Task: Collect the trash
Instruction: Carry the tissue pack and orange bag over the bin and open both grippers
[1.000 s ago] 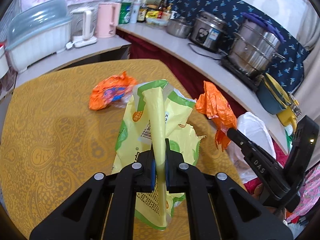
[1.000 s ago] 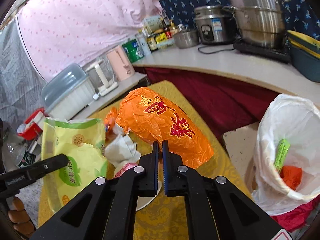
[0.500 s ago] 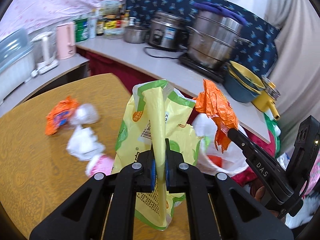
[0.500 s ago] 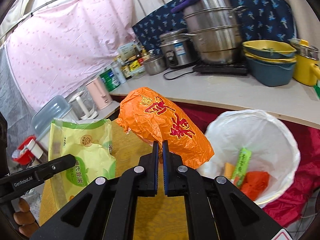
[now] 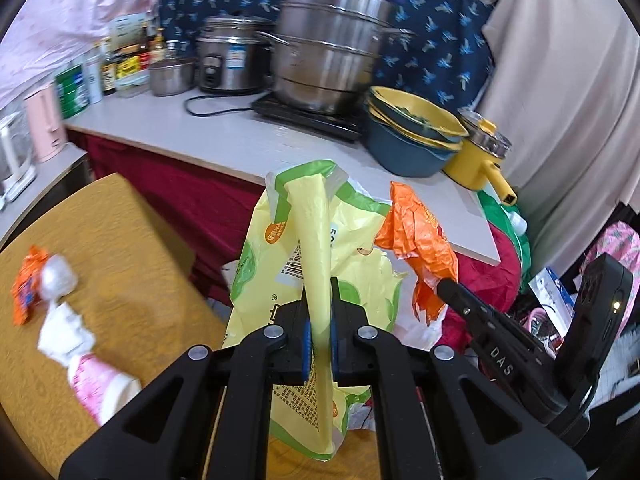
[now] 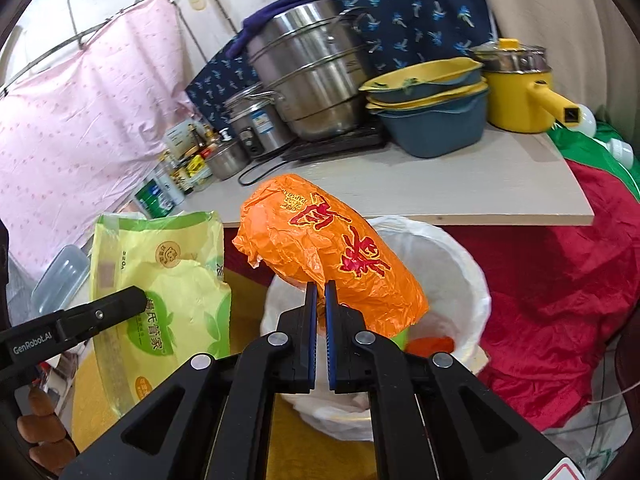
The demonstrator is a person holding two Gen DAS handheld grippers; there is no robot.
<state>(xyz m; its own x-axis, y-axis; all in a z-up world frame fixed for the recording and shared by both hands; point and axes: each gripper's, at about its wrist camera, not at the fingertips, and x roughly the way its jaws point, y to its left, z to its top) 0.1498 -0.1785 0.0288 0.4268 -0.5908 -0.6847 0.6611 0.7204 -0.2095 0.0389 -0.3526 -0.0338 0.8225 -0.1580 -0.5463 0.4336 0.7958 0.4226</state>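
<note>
My left gripper is shut on a yellow-green plastic package and holds it in the air past the table edge. My right gripper is shut on an orange plastic bag with red characters, held over a bin lined with a white bag. The package also shows in the right wrist view, left of the orange bag. The orange bag shows in the left wrist view, right of the package. Orange and green trash lies inside the bin.
On the yellow table lie an orange wrapper, crumpled white paper and a pink paper cup. A counter behind holds steel pots, stacked bowls and a yellow pot. Red cloth lies right of the bin.
Both grippers have swung right, off the table and toward the counter, each keeping its load. The white-lined bin has come under the orange bag.
</note>
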